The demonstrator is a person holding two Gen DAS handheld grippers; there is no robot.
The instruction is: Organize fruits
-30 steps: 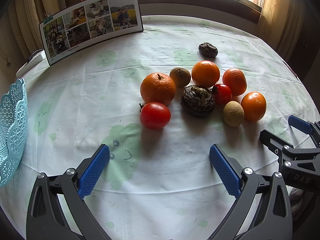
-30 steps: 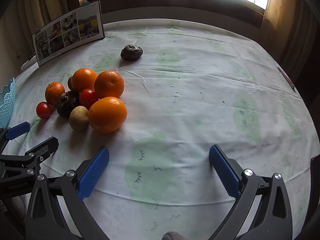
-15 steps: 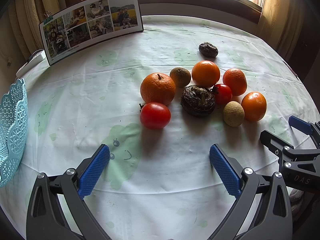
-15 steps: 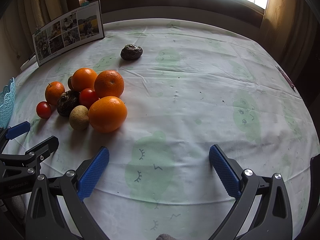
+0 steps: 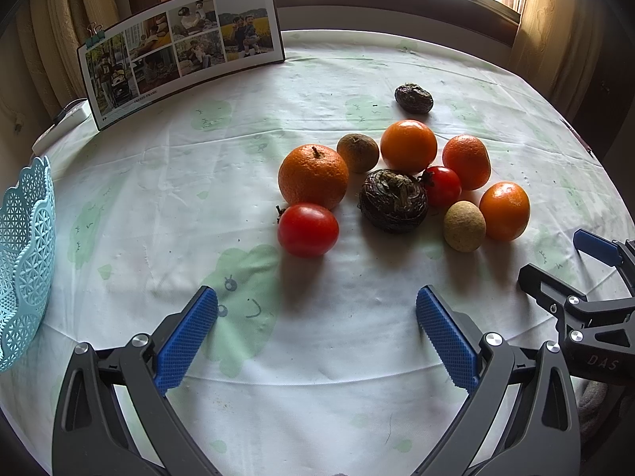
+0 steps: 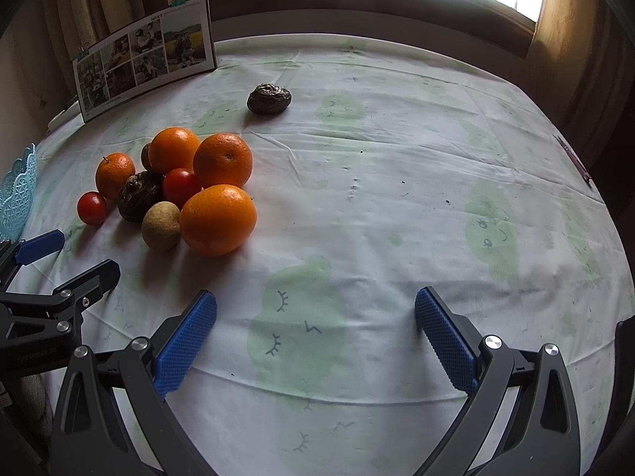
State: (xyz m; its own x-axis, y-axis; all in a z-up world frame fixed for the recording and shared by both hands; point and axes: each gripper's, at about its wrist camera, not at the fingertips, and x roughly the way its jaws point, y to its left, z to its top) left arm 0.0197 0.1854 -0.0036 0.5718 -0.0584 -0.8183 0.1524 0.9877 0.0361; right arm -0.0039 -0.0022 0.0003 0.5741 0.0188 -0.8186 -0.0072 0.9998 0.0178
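Left wrist view: left tongs point(image 5: 316, 319) released and empty above the tabletop point(image 5: 198, 206) near edge, cluster of fruits point(image 5: 393, 182) just ahead, blue lattice basket point(image 5: 24, 254) at left edge, photo calendar point(image 5: 182, 45) along far edge. Right wrist view: right tongs point(image 6: 316, 319) likewise released, over bare cloth; basket barely visible, lone dark fruit point(image 6: 269, 98) apart from cluster, toward far edge.
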